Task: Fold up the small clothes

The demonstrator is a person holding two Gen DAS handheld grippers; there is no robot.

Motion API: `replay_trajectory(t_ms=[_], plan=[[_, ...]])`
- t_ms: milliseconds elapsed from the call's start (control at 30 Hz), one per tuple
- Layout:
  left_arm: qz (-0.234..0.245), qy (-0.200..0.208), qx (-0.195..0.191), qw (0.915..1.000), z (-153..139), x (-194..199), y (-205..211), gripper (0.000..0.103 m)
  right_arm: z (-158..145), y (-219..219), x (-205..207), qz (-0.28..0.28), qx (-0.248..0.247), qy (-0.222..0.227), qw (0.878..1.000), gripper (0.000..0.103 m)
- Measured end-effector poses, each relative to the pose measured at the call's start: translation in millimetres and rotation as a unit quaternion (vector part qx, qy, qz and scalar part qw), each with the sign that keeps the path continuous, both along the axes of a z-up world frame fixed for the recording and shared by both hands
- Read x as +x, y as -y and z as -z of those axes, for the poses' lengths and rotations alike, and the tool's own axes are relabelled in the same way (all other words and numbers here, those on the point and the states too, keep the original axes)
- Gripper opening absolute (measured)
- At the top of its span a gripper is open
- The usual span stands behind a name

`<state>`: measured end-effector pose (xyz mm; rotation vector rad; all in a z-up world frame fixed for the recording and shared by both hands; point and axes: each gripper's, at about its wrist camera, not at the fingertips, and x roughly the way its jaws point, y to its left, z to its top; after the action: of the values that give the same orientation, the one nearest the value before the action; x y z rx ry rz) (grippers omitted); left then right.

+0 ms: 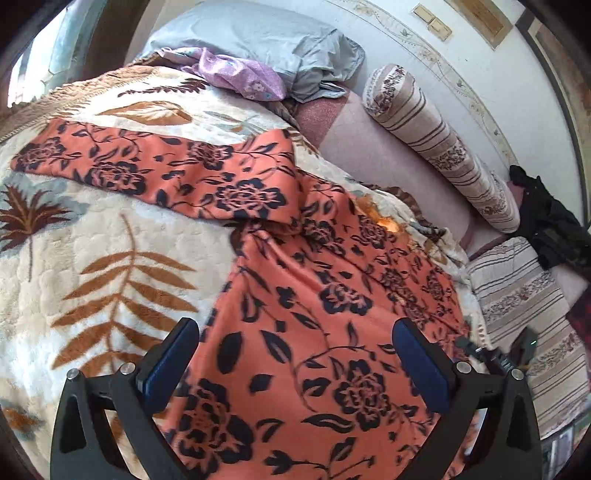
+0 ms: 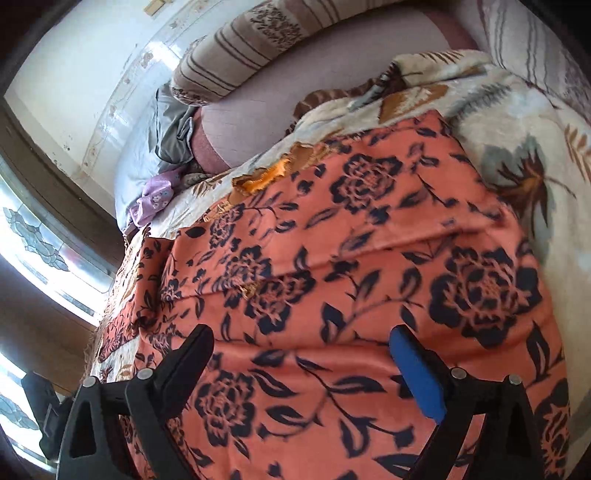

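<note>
Left wrist view shows the orange floral garment [image 1: 303,295] spread on the leaf-print blanket [image 1: 92,240] of the bed, one sleeve stretched sideways. Both the left tongs [image 1: 295,365] and right tongs [image 2: 301,369] hang released above the cloth, holding nothing. Folding seems barely begun; next likely calls for pinching an edge or the sleeve.

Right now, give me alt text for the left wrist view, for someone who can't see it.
An orange garment with dark floral print lies spread on a cream leaf-patterned blanket, with the open left gripper poised above its near end, holding nothing. Behind are a grey pillow, a purple cloth and a striped bolster.
</note>
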<state>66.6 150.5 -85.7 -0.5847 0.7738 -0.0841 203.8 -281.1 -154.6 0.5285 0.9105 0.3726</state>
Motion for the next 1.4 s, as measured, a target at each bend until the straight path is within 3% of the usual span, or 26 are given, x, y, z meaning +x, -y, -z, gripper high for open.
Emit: replay_trajectory(t_ms=[67, 200, 367, 533, 700, 867, 933, 1000, 1233, 1267, 1300, 1333, 1400], plan=[[0.039, 0.004, -0.025, 0.9989, -13.4, 14.5, 11.2, 0.103, 4.1, 5.1, -13.3, -0.004, 0.018, 0.054, 0.998, 0.097], [0.072, -0.001, -0.067, 0.9951, -36.2, 61.8, 32.4, 0.103, 4.6, 4.3, -11.2, -0.008, 0.016, 0.058, 0.998, 0.098], [0.058, -0.062, -0.119, 0.9893, -21.7, 141.8, 42.5, 0.103, 7.3, 15.0, -14.3, -0.005, 0.06, 0.071, 0.996, 0.098], [0.021, -0.102, -0.065, 0.9924, 2.7, 189.2, 35.9, 0.103, 8.5, 15.9, -15.9, -0.006, 0.065, 0.076, 0.995, 0.098], [0.007, -0.127, -0.056, 0.9902, 31.6, 193.3, 24.4, 0.103, 10.3, 15.0, -15.4, -0.007, 0.07, 0.079, 0.994, 0.098], [0.015, -0.137, -0.033, 0.9899, 33.9, 201.6, 32.1, 0.103, 10.7, 14.5, -14.7, -0.007, 0.069, 0.079, 0.994, 0.098], [0.018, -0.148, -0.025, 0.9885, 35.4, 204.9, 35.5, 0.079, 11.0, 13.3, -14.5, -0.006, 0.067, 0.079, 0.995, 0.098], [0.018, -0.157, -0.031, 0.987, 37.3, 204.5, 34.9, 0.062, 11.1, 13.1, -14.4, -0.006, 0.066, 0.079, 0.995, 0.098], [0.005, -0.161, -0.055, 0.9854, 41.6, 201.2, 26.2, 0.062, 11.0, 13.2, -15.0, -0.006, 0.065, 0.079, 0.995, 0.098], [0.002, -0.161, -0.042, 0.986, 38.5, 200.5, 27.0, 0.057, 11.0, 12.9, -15.0, -0.006, 0.065, 0.079, 0.995, 0.098], [-0.001, -0.159, -0.019, 0.987, 34.1, 199.9, 29.0, 0.037, 11.1, 12.7, -14.9, -0.006, 0.064, 0.078, 0.995, 0.098], [-0.001, -0.158, 0.001, 0.9875, 29.7, 199.6, 30.8, 0.023, 10.9, 12.7, -14.6, -0.006, 0.064, 0.078, 0.995, 0.098], [-0.004, -0.139, 0.029, 0.9899, 17.9, 193.5, 32.4, 0.016, 10.9, 12.4, -14.4, -0.006, 0.064, 0.078, 0.995, 0.098]])
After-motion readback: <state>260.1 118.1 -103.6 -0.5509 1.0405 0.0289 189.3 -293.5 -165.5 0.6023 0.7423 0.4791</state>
